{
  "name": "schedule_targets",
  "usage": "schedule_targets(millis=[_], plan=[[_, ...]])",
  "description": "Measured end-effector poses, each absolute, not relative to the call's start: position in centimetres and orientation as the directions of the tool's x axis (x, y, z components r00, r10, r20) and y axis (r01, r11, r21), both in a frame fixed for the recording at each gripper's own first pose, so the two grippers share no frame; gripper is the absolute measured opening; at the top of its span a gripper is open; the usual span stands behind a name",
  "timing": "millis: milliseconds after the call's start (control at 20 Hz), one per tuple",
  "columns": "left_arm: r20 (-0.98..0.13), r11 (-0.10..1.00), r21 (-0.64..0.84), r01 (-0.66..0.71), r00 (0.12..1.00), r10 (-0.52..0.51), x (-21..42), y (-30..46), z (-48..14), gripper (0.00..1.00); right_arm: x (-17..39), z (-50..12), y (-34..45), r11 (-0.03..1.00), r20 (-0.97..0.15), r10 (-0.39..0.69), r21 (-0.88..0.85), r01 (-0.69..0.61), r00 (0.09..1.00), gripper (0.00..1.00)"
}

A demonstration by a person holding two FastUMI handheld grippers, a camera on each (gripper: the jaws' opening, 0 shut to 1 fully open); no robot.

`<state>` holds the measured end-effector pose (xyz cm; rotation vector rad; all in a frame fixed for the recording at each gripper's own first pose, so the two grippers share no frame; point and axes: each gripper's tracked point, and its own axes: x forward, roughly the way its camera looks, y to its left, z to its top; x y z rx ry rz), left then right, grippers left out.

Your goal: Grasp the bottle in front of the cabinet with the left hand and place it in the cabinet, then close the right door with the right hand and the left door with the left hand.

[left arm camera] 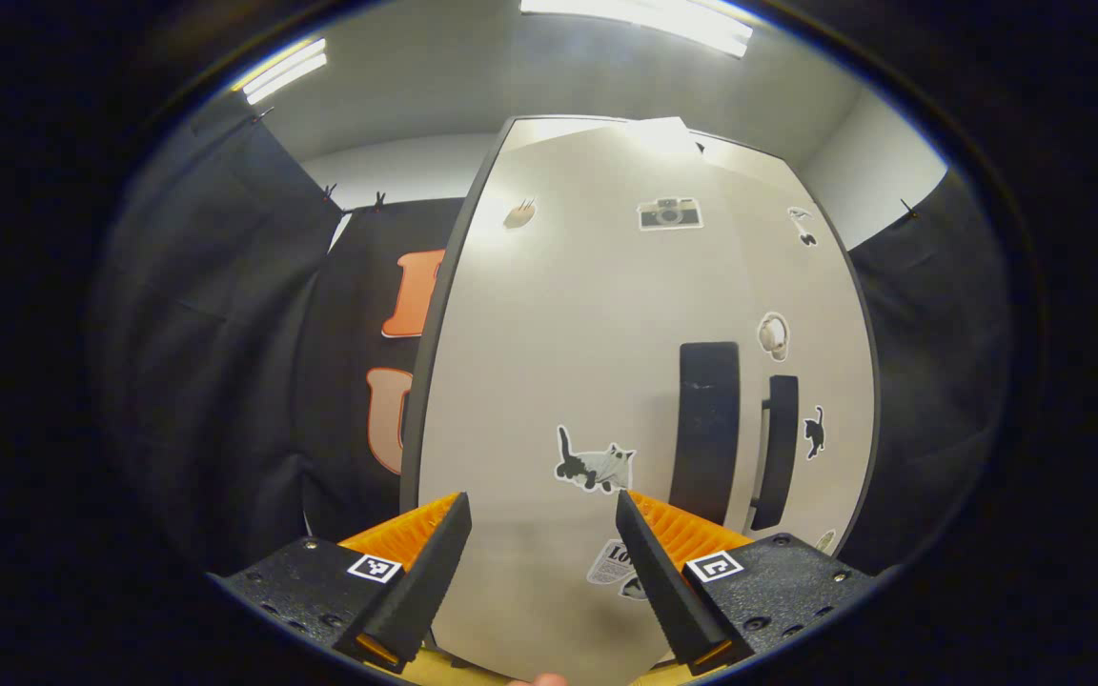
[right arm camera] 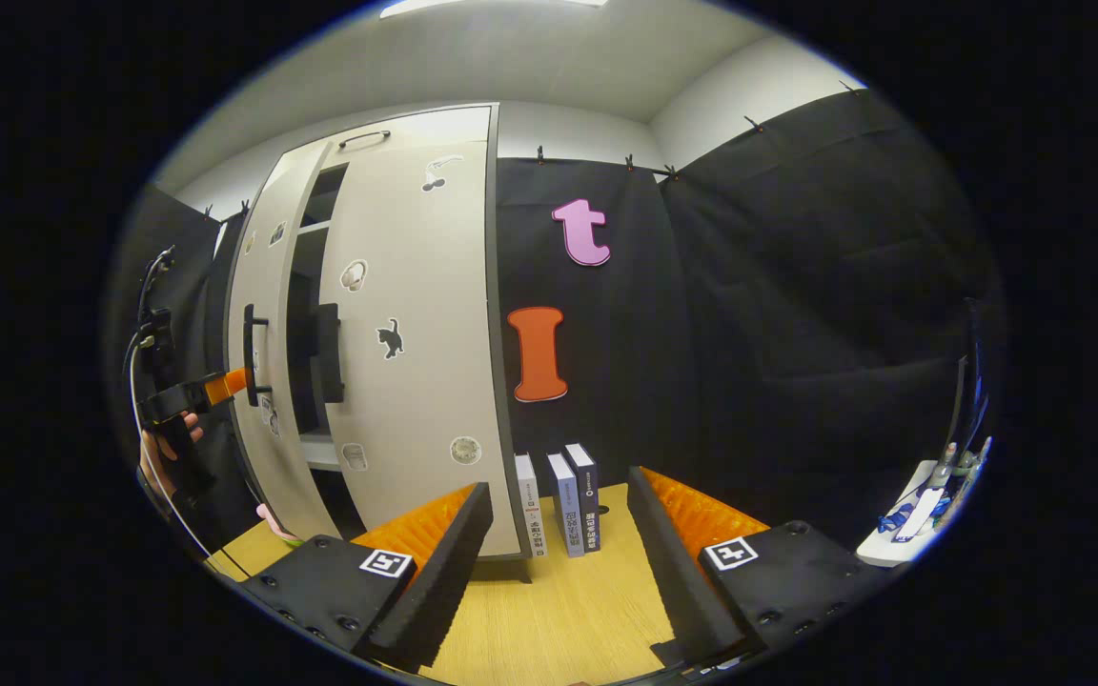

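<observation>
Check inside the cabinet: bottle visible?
No. In the right gripper view, the cabinet shows only a dark gap between its two nearly shut doors, with shelf edges visible. Whatever sits on the shelves is covered by the doors.

We cannot see into the cabinet point(right arm camera: 387, 314): dark gap between its doors hides the shelves. Items on the white ledge point(right arm camera: 897, 538) at the right edge are too small to identify.
</observation>
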<state>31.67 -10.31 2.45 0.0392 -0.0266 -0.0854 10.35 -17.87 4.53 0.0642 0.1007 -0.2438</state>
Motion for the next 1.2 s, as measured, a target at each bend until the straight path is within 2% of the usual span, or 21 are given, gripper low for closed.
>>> schedule_targets(millis=[100,350,600,950,1200], plan=[[0.019,0.996,-0.003,0.093,0.995,-0.093,31.6,-10.5,2.0,0.93,10.3,4.3,-17.9,0.967,-0.111,-0.241,0.050,0.248,0.964,0.95],[0.027,0.996,0.030,0.087,0.996,-0.088,32.2,-11.2,2.2,0.93,10.2,3.7,-17.8,0.968,-0.130,-0.233,0.060,0.242,0.964,0.95],[0.024,0.996,-0.002,0.091,0.996,-0.091,31.7,-11.3,1.9,0.94,10.2,3.7,-18.0,0.973,-0.123,-0.218,0.045,0.225,0.968,0.95],[0.055,0.989,-0.010,0.151,0.987,-0.150,23.9,-11.0,4.7,0.94,10.3,4.1,-17.4,0.984,-0.117,-0.168,0.042,0.174,0.979,0.95],[0.034,0.992,0.041,0.121,0.992,-0.123,17.4,-9.1,4.8,0.94,10.6,4.8,-16.7,0.990,-0.083,-0.129,0.051,0.133,0.988,0.95]])
